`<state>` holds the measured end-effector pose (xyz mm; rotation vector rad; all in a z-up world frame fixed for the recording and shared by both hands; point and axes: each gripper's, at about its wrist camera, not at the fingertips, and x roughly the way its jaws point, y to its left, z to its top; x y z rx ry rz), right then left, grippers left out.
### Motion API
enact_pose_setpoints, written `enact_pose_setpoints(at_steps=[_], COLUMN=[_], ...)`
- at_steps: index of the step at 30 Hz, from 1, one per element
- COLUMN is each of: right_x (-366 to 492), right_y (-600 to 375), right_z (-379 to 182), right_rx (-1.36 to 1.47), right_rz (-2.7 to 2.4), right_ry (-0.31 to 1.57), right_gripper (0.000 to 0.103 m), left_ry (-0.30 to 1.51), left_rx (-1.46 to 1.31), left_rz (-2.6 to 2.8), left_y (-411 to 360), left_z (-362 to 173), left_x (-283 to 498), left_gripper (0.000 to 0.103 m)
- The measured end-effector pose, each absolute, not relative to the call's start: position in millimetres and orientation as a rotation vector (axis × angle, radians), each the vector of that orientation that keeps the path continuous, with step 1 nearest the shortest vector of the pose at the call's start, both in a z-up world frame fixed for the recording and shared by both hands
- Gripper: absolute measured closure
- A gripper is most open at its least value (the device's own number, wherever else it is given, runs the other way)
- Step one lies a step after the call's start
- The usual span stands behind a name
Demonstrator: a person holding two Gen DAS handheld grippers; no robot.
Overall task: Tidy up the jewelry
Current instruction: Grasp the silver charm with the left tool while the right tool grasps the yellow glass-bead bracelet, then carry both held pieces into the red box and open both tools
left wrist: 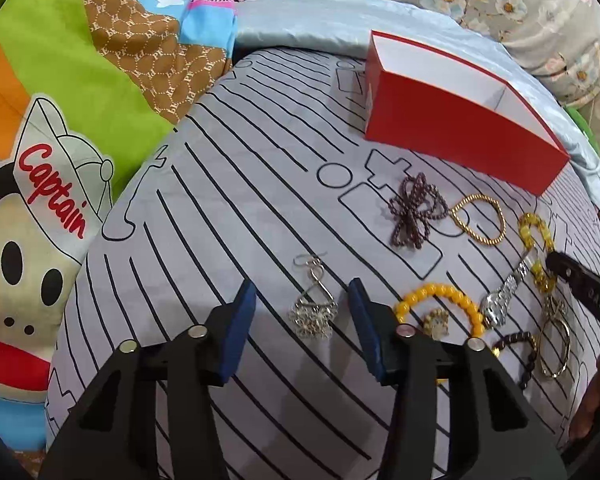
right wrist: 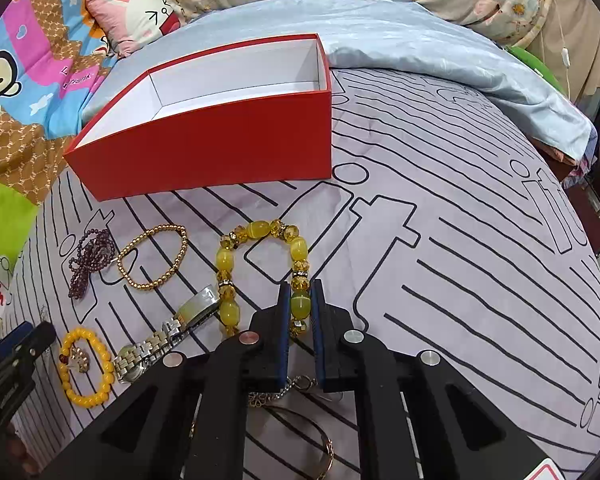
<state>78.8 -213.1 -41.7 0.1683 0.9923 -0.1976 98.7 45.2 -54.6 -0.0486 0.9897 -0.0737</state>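
A silver earring [left wrist: 314, 308] lies on the striped grey sheet between the blue pads of my left gripper [left wrist: 302, 292], which is open and clear of it. My right gripper [right wrist: 301, 292] is shut on the near side of a chunky yellow stone bracelet [right wrist: 260, 227], which rests on the sheet. The open red box [right wrist: 220, 152] with a white inside stands behind, also seen in the left wrist view as red box [left wrist: 460, 136]. Around lie a purple bead string [left wrist: 416, 210], a gold bracelet [left wrist: 478, 218], a yellow bead bracelet [left wrist: 440, 294] and a silver watch [left wrist: 504, 296].
A dark bead bracelet [left wrist: 528, 360] and a gold bangle [left wrist: 556, 344] lie at the right. A thin gold chain [right wrist: 324, 440] sits under my right gripper. A cartoon blanket [left wrist: 60, 160] borders the left, a pale blue cloth [right wrist: 420, 40] and floral bedding the back.
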Motion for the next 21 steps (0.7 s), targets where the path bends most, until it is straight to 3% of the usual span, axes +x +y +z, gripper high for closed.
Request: enact_pose_setpoints(at_steps=[5,13,21], right_x=[74.5,70.9,60.5], right_y=[-213.2,-211.7,-214.6], right_z=[-42.0,-41.3,-27.8], right_rx=[0.176,0.187,0.206], right_rz=[-0.192,-0.185,-0.179], right_ry=[0.999,1.007,0.983], right_gripper=[0.094,0.094,0.094], left_ry=[0.967,0.954,0.961], left_rx=[-0.034,-0.021,-0.042], left_rz=[-0.063,-0.080,-0.102], left_y=[42.7,38.2,37.7], left_z=[-55.7,-55.0,-49.1], left_x=[102.8,105.1,98.8], left_gripper=[0.064,0.094,0.097])
